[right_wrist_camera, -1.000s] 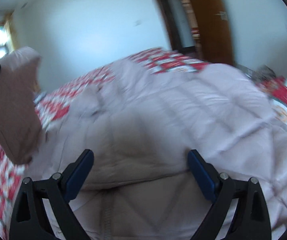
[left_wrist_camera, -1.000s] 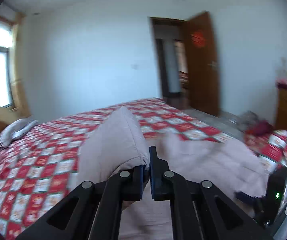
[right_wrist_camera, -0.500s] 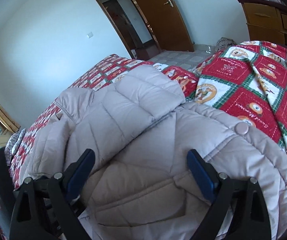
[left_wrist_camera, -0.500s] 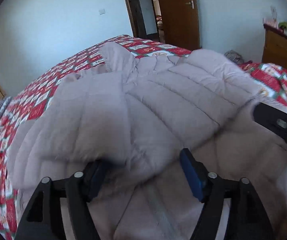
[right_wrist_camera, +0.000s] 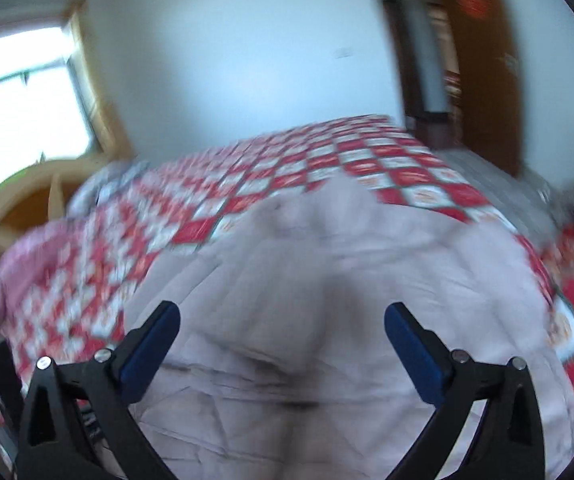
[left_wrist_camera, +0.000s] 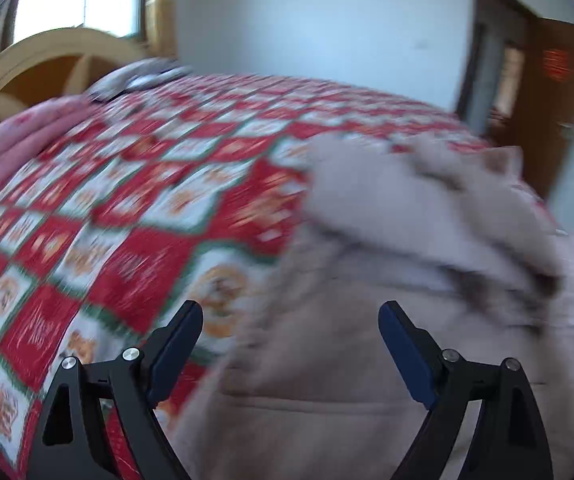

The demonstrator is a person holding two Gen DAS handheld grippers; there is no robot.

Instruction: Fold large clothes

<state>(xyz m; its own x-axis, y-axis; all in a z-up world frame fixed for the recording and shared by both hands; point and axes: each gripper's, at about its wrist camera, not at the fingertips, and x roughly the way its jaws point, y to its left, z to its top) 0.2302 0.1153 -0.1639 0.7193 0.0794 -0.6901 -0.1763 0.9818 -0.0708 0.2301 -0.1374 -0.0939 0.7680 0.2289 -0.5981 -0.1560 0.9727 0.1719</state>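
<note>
A pale pinkish-grey padded jacket [right_wrist_camera: 327, 280] lies on a bed covered by a red, white and green checked quilt [left_wrist_camera: 127, 208]. The jacket is puffy, with stitched quilting lines and soft rumpled folds; both views are blurred by motion, so finer detail cannot be made out. In the left wrist view it fills the part of the quilt nearest the camera and to the right, heaped up in a thick fold, with the bare quilt spreading away to its left toward a wooden headboard [left_wrist_camera: 59, 64] and a window. The left gripper [left_wrist_camera: 291, 340] points down at a slant over the near left edge of the jacket; its blue-padded jaws have just been opening and stand wide, with jacket and quilt below them but nothing pressed between the pads. The right gripper [right_wrist_camera: 283, 340] also tilts downward over the middle of the jacket, its jaws having just opened a little further to their widest, gripping nothing. Beyond the jacket, past the far side of the bed, stands a brown door [right_wrist_camera: 483, 60].
</note>
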